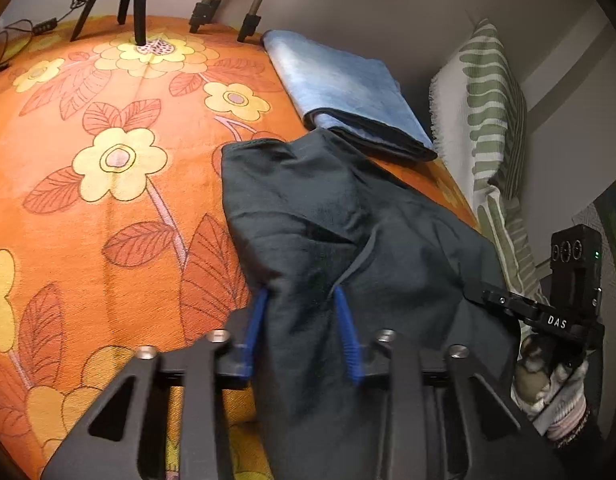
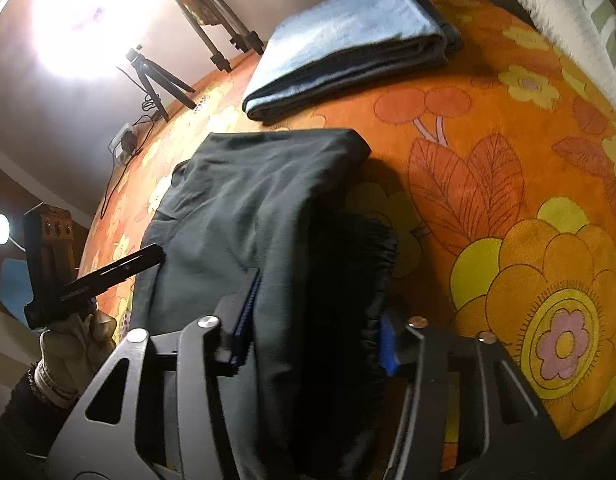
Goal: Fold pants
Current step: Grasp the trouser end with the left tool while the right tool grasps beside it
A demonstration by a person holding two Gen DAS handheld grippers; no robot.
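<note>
Left-to-right: left tool [image 1: 303,330] clamped on bunched fabric of dark green cotton pants [image 1: 328,208], near end. Pants lie on orange floral bedspread [image 1: 107,160], long axis running away from tools toward folded light-blue jeans [image 1: 340,84]. Right tool [image 2: 312,316] grips gathered elastic waistband; gloved hand [image 1: 548,376] holds it.

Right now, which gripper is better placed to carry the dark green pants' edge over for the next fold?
Probably the left gripper: its blue pads bunch the dark green pants tightly. The right gripper straddles the elastic waistband, jaws wider, grip unclear.
</note>
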